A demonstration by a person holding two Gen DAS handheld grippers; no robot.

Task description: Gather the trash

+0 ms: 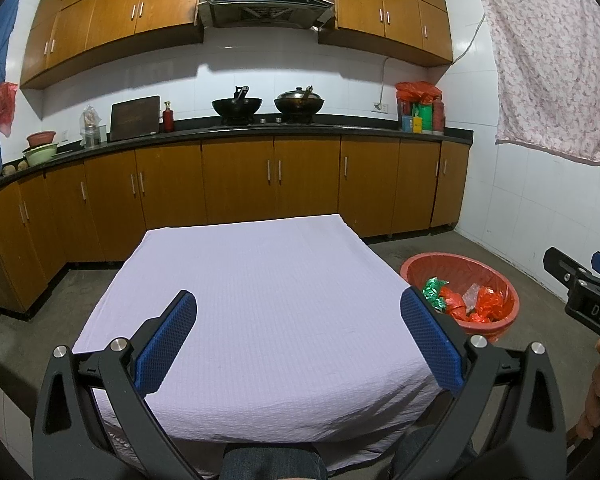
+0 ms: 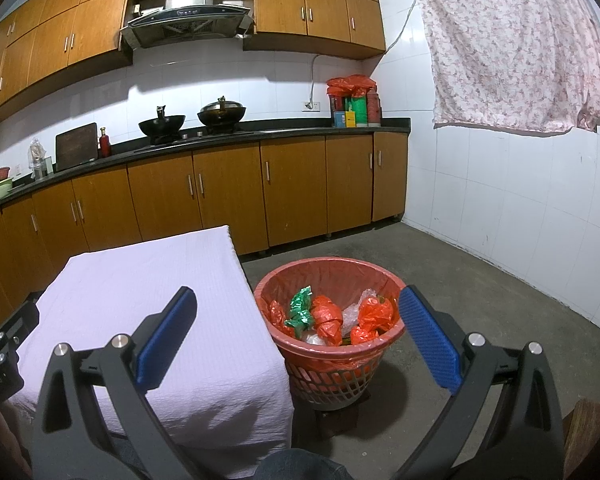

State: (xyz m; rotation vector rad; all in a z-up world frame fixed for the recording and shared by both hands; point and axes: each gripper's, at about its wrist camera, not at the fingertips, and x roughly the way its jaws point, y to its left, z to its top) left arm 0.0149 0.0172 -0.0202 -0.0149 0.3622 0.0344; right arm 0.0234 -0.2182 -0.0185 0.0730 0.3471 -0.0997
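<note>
- The left gripper (image 1: 298, 344) hangs over the cloth-covered table (image 1: 260, 300), jaws spread wide and holding nothing; the right gripper (image 2: 298, 344) is likewise wide open and empty, just above the basket (image 2: 332, 376).
- The trash (image 2: 328, 318) — crumpled red, green and clear wrappers — lies inside the red-lined basket on the floor, just beside the table's right edge.
- Risk: with the table top bare, the job looks finished — reaching in again could snag the liner (image 2: 340, 272) or tip the basket.
- Around: cabinets (image 1: 240, 184), two woks (image 1: 268, 106) on the counter, a hanging floral cloth (image 1: 552, 64); nothing blocks either gripper.
</note>
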